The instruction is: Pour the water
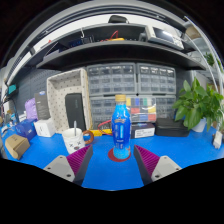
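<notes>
A clear plastic bottle [121,126] with a blue label and blue cap stands upright on a round red coaster [121,153] on the blue tabletop [110,172]. It is just ahead of my gripper [112,160], in line with the gap between the fingers. The fingers [78,160] are spread wide, their magenta pads facing inward, with nothing between them. A white cup [73,139] with a stick in it stands to the left of the bottle.
A green potted plant [199,105] stands at the right. White boxes [44,127], a purple item [31,108] and a basket [15,146] sit at the left. A tan panel [68,98] and shelving rise behind the table. A small white box [144,131] lies right of the bottle.
</notes>
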The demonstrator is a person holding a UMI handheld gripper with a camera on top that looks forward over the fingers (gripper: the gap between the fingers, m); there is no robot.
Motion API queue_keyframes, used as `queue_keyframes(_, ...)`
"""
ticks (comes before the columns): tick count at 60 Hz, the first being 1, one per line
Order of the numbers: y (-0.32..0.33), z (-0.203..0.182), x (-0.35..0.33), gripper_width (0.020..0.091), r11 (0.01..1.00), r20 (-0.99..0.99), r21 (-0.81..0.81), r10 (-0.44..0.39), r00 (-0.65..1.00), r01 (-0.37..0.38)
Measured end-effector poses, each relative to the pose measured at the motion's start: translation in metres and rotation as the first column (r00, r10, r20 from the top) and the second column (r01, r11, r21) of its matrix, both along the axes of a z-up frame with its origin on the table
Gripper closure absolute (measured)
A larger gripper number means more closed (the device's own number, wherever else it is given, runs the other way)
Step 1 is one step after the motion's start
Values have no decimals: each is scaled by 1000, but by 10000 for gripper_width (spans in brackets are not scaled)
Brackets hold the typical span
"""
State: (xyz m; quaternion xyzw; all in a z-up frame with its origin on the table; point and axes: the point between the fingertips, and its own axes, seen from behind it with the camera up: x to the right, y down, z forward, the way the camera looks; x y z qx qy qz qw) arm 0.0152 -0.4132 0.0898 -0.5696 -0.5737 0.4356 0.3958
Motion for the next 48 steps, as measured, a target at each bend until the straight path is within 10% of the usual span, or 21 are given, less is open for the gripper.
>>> queue_keyframes(48, 18, 45, 69, 265, 994, 6, 65, -91, 996, 91)
